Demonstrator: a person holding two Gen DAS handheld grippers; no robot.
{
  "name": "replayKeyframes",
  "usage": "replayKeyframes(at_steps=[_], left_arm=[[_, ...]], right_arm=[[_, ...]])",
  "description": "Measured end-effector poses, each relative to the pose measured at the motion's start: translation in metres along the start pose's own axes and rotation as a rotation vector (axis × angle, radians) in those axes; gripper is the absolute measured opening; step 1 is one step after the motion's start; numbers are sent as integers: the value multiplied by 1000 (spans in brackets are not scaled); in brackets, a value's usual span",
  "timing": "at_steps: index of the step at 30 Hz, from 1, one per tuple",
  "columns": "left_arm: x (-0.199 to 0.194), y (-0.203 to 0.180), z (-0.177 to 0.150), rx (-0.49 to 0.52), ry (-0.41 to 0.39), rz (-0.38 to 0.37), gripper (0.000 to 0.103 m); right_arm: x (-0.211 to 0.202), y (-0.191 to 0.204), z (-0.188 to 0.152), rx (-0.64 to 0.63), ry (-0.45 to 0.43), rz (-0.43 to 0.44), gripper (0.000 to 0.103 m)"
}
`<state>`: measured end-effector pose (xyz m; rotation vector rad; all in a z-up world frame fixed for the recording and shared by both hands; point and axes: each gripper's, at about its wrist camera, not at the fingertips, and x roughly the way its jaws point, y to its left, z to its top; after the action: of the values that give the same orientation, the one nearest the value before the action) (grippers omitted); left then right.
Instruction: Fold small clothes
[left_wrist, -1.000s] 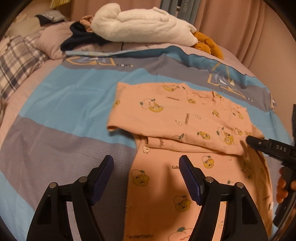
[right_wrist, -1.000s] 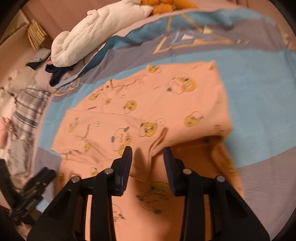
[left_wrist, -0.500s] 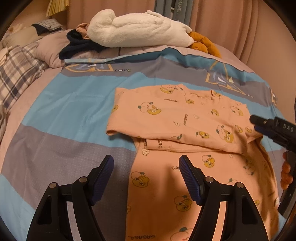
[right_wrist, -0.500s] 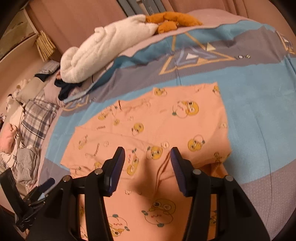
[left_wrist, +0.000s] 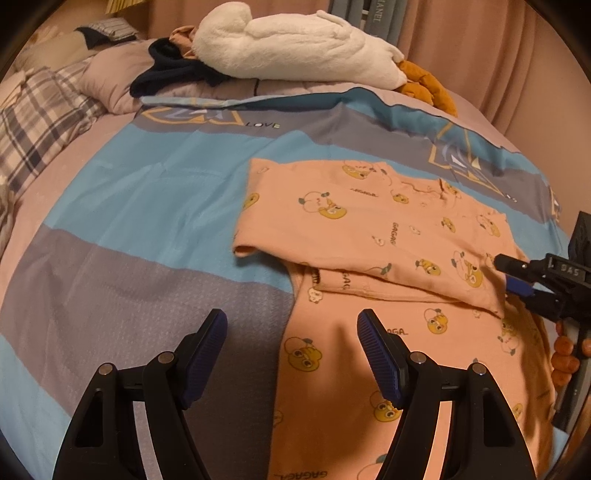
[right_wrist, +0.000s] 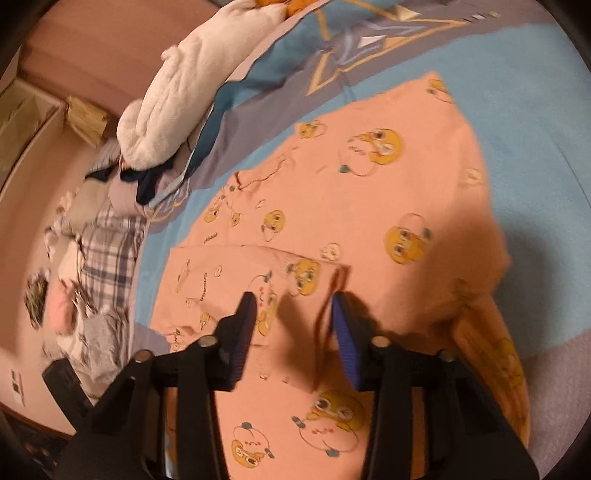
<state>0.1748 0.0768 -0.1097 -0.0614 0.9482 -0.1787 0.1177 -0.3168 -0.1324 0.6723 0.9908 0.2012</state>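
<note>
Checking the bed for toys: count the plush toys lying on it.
2: a white plush toy at the bed's far end, an orange plush toy against its right end, partly hidden. Others may lie unseen.

A bed (left_wrist: 110, 229) under a blue-and-grey striped cover carries everything. Ahead of the left gripper (left_wrist: 291, 354), an orange pyjama set (left_wrist: 373, 236) lies flat. Beyond it, a white plush (left_wrist: 295, 48), a dark garment (left_wrist: 166, 70). Far left, a plaid cloth (left_wrist: 37, 129).
</note>
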Motion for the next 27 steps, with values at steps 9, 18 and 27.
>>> replayKeyframes(at_steps=[9,18,27], left_arm=[[-1,24,6,-60,11,49,72],[7,22,20,-90,13,18,72],[36,-31,69,7,26,-158,72]], right_arm=[[-39,49,31,-163,-97,29,6],[-88,7,79,-111,-164,-21,10],[-59,-42,78,-81,-131,-282,37]])
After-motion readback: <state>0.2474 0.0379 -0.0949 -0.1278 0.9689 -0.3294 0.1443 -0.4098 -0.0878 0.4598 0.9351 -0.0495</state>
